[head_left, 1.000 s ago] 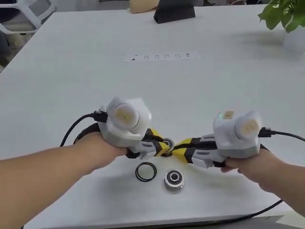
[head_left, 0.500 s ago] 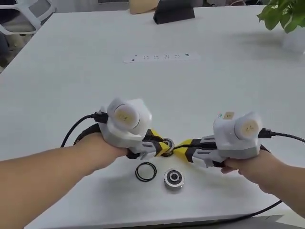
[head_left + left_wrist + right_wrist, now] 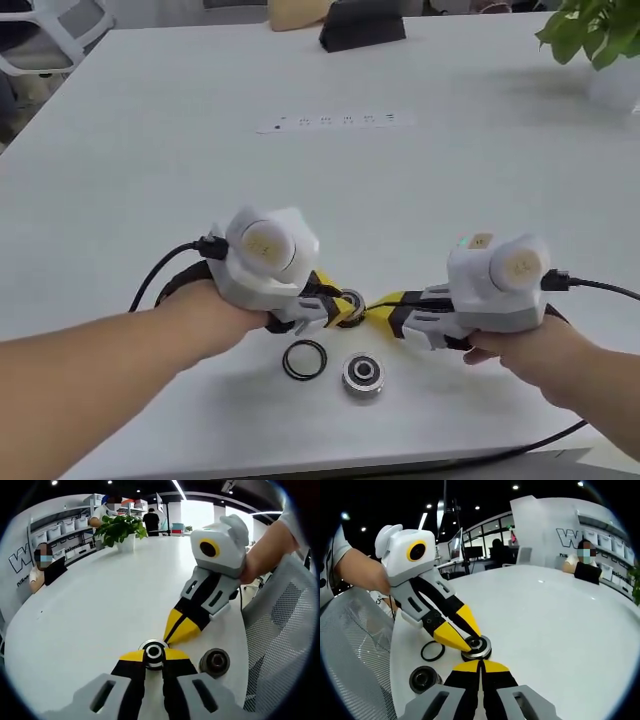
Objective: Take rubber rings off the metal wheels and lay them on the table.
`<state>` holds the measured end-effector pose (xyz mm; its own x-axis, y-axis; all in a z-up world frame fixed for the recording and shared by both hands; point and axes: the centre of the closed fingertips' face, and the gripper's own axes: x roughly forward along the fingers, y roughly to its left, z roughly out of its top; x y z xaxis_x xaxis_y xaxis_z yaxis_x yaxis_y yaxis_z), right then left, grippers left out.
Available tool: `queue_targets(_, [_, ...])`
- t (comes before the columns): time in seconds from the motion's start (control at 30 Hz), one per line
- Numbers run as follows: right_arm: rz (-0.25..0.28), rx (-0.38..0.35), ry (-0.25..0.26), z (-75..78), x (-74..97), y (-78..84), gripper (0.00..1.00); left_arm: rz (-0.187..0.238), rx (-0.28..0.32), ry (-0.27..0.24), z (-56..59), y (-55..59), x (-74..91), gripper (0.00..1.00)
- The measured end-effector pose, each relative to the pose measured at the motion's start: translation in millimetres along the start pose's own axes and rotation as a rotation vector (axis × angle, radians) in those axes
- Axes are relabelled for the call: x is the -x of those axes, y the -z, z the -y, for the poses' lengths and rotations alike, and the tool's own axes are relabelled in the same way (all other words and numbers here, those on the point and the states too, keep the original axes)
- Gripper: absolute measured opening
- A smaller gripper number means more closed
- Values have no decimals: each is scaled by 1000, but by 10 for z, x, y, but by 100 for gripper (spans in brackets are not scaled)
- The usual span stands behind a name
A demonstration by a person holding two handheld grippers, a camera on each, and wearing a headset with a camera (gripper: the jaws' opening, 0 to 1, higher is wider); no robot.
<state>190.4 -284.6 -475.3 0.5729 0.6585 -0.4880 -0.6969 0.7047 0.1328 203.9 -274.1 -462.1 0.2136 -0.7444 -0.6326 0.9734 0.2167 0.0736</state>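
head view: far across the white table (image 3: 120, 150) lie a white power strip (image 3: 325, 122) and a black stand (image 3: 362, 30); a green leafy plant (image 3: 590, 30) stands far right. the grippers' white bodies partly hide the work. two wheels, one loose ring. a round silver metal wheel (image 3: 153, 650) sits clamped in the left gripper (image 3: 153, 655), near the table's near edge. the right gripper (image 3: 480, 666), jaws pressed together, meets its rim, perhaps nipping rubber. nearer lie the second metal wheel (image 3: 363, 374) and, just left, a thin black rubber ring (image 3: 305, 360).
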Motion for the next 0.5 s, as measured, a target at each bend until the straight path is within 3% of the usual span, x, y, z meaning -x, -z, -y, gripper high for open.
queue_targets(0.27, [0,-24,9,19,12,3,0,3,10,-5,0,-3,-5,6])
queue_targets(0.5, [15,-119,8,43,17,1,0,3,18,-12,3,-3,-7,6])
